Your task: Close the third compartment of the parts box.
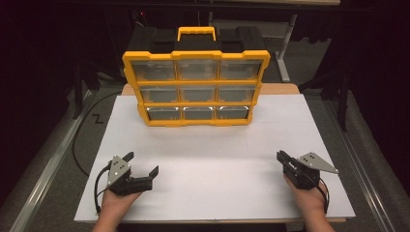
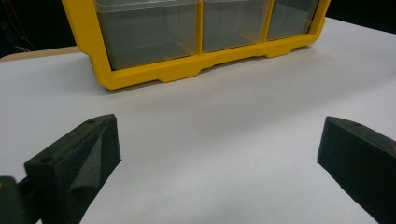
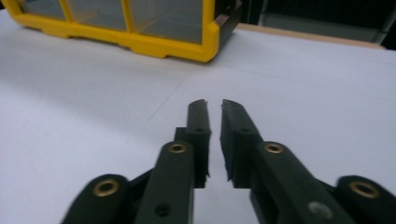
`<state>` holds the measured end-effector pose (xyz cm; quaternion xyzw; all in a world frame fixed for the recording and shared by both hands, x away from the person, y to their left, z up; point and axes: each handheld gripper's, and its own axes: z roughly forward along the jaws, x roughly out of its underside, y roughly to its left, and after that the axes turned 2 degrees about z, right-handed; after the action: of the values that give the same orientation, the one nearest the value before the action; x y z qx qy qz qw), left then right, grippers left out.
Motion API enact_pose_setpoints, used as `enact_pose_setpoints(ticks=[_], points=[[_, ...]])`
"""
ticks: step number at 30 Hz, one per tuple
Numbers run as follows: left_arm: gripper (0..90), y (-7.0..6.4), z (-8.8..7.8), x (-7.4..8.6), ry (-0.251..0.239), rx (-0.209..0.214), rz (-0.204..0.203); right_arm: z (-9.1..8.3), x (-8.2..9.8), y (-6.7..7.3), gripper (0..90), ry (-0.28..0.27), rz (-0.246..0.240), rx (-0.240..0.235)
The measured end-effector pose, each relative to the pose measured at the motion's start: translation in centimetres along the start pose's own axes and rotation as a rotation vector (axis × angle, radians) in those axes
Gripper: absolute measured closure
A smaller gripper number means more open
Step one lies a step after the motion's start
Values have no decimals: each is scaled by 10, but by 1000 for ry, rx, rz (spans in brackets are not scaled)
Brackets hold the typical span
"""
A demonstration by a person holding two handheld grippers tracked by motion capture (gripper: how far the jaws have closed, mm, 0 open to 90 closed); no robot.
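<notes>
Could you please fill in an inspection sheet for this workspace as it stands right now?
Surface: white flat board on a wooden table, bare in front.
Job's things: yellow-framed plastic drawer organiser with nine clear drawers, upright at the far side.
Clutter: nothing seen.
Grippers: left gripper wide open, holding nothing; right gripper jaws nearly together with a narrow gap, nothing between.
Cables: black cable trailing off the board's left edge.
Surroundings: dark room, grey floor.

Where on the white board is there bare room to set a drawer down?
Bare white board runs from the organizer front to the near edge, between left gripper and right gripper. Side strips beside the organizer are narrower; nothing crowds the middle.
</notes>
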<state>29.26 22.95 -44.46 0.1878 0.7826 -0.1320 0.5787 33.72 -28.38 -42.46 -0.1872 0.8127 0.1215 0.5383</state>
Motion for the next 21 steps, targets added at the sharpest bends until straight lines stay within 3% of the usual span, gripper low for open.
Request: enact_pose_setpoints(ticks=[6,11,14,17,21], points=[[3,0,1,1,8,3,2,7,3,-7,480,45,49,-92],[3,0,0,0,6,6,5,5,1,-4,175,13,52,-59],[3,1,-1,0,2,5,1,0,-3,-2,9,-25,85,-26],[3,1,-2,0,-3,3,-4,-7,-6,2,9,-71,123,-14],[3,1,-2,0,-4,4,-5,-8,-3,8,9,-74,78,-26]])
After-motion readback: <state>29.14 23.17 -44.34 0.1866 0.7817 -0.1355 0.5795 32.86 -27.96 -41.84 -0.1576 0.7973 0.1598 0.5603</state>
